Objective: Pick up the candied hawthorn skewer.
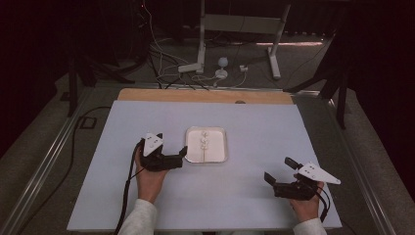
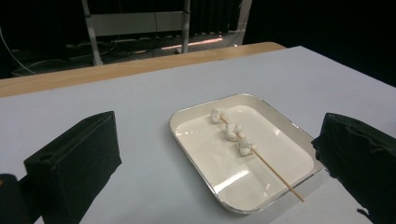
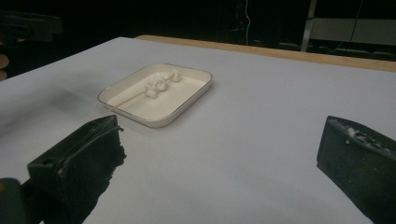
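Three white marshmallows [image 2: 233,131] on wooden skewer [image 2: 275,173]

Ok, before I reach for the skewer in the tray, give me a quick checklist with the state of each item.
1. Left tool open: ok, jaws wide apart.
2. Right tool open: ok, holding nothing.
3. Skewer lies inside the tray: ok, its bare end rests on the near rim.
4. Three white pieces on the skewer: ok.
5. Left tool close to the tray: ok, right beside its edge.
6. Bare stick end free to grip: ok, nothing covers it.
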A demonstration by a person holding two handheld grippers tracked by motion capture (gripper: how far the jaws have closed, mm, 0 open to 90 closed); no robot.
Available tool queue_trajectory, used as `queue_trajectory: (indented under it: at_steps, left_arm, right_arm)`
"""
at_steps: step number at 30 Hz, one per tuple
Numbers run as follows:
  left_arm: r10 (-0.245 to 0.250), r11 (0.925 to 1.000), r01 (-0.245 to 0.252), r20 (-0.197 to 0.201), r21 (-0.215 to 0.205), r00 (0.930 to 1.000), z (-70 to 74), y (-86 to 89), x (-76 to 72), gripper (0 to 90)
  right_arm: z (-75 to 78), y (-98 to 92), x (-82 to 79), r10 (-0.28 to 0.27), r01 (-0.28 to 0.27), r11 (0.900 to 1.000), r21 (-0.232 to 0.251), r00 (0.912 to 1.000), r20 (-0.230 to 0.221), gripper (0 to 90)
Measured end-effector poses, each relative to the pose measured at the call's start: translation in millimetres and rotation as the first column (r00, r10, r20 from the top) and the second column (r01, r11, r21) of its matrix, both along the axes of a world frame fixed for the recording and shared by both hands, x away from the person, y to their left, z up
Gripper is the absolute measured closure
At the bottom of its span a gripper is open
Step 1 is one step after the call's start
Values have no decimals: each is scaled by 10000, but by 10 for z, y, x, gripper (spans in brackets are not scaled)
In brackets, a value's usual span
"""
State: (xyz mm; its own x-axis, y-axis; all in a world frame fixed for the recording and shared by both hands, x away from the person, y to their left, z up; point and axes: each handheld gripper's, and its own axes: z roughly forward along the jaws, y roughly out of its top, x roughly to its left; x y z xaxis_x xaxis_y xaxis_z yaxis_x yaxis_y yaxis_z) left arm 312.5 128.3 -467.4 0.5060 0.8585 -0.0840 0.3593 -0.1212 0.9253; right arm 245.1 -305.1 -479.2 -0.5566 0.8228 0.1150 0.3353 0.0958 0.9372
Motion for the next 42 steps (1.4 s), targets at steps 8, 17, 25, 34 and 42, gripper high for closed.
queue_trajectory:
  at_steps: [8, 17, 25, 34, 42]
  left_arm:
    - [5, 9992, 5, -256, 393, 9997, -133, -148, 96, 4]
    - [10, 9985, 24, -619, 540, 9981, -249, -258, 190, 4]
    - [65, 9981, 8, -1179, 616, 9930, -323, -383, 267, 17]
    - [-74, 9952, 250, -1818, 947, 9833, -383, -627, 304, 25]
    - [-211, 9850, 628, -2487, 1609, 9683, -437, -798, 337, 176]
  right_arm:
    - [-2, -8, 3, -27, 27, 10000, -27, 10000, -7, 0]
    - [-6, -8, 6, -21, 20, 10000, -34, 10000, -14, 0]
    - [-9, -7, 9, -9, 9, 10000, -52, 10000, -25, 0]
    - [-11, -13, 10, -9, 9, 10000, -61, 10000, -44, 0]
    - [-14, -17, 11, -20, 19, 10000, -30, 10000, -81, 0]
